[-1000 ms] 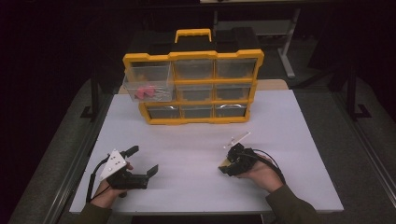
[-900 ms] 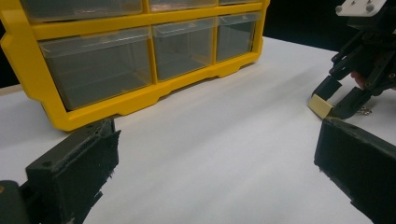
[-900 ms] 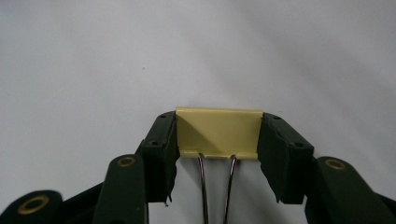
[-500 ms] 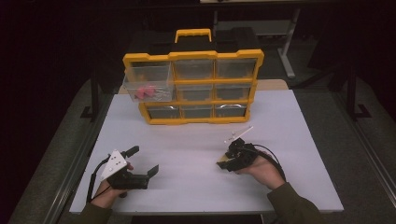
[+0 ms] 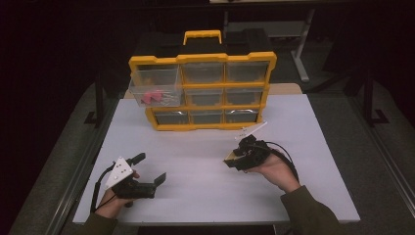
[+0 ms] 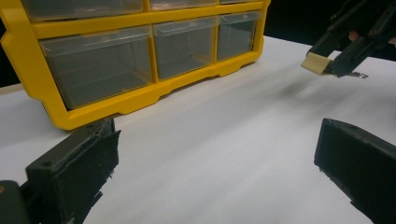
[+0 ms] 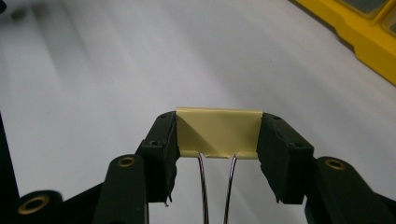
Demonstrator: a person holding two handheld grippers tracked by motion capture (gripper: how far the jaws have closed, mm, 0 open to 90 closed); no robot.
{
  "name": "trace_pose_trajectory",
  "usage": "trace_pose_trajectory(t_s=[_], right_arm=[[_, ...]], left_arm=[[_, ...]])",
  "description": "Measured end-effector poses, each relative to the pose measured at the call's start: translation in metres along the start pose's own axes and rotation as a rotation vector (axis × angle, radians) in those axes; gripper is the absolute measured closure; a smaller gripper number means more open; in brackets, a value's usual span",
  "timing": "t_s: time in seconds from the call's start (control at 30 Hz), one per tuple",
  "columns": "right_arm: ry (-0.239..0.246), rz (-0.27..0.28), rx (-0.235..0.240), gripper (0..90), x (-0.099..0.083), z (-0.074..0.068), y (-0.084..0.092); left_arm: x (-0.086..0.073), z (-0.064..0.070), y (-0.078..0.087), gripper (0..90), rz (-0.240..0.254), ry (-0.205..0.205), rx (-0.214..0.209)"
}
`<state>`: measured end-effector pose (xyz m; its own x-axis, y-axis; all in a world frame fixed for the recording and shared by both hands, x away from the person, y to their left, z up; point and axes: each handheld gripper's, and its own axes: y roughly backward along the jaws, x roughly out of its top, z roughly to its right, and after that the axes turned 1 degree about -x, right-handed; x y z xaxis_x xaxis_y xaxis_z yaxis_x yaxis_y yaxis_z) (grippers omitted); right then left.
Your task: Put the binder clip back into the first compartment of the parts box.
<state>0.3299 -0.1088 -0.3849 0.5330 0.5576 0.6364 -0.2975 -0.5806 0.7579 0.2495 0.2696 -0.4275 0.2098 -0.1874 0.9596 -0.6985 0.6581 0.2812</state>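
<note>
Binder clip (image 7: pixel 217 133), pale yellow, sits clamped between my right gripper's (image 5: pixel 234 159) jaws, above the white table (image 5: pixel 303 147). My left gripper (image 5: pixel 149 169), near left, rests with jaws apart, holding nothing.

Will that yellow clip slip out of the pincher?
Probably not: the right gripper pinches the binder clip by both ends. It looks stiff and likely light. Its thin wire handles might swing.
</note>
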Motion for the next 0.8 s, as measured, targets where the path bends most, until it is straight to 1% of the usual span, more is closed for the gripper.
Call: trace_pose_trajectory(t_s=[0.13,0.17,0.2,0.23,0.3,0.37,0.53,0.63,0.7,0.8], right_arm=[[-0.003,0.011,0.007,48.9,0.005,0.001,0.002],[0.002,0.015,0.010,48.9,0.006,0.002,0.003],[-0.004,0.017,0.010,48.9,0.008,0.002,0.004],[0.007,0.024,0.010,49.0,0.009,0.002,0.004],[-0.001,0.021,0.012,49.0,0.012,0.001,0.006],[0.015,0.031,0.010,48.9,0.015,0.001,0.007],[0.015,0.047,0.016,48.9,0.022,0.001,0.012],[0.026,0.065,0.020,48.9,0.029,0.002,0.017],[0.020,0.071,0.024,49.0,0.032,0.002,0.019],[0.038,0.083,0.025,48.9,0.038,0.002,0.021]], left_arm=[[0.000,-0.001,0.000,0.0,0.000,-0.002,0.001],[0.000,-0.001,0.001,0.0,-0.004,0.002,0.003],[0.000,-0.001,0.001,0.0,-0.001,0.004,0.003],[0.000,-0.001,0.001,0.0,0.001,0.004,0.003],[0.000,0.000,0.000,0.0,0.002,0.001,0.001],[0.000,0.001,0.000,0.0,0.004,0.003,-0.002],[0.000,0.000,0.000,0.0,0.002,0.002,-0.001],[0.000,0.000,0.001,0.0,0.005,0.006,0.001],[0.000,0.000,0.001,0.0,0.003,0.005,0.001],[0.000,0.000,0.001,0.0,0.005,0.003,0.002]])
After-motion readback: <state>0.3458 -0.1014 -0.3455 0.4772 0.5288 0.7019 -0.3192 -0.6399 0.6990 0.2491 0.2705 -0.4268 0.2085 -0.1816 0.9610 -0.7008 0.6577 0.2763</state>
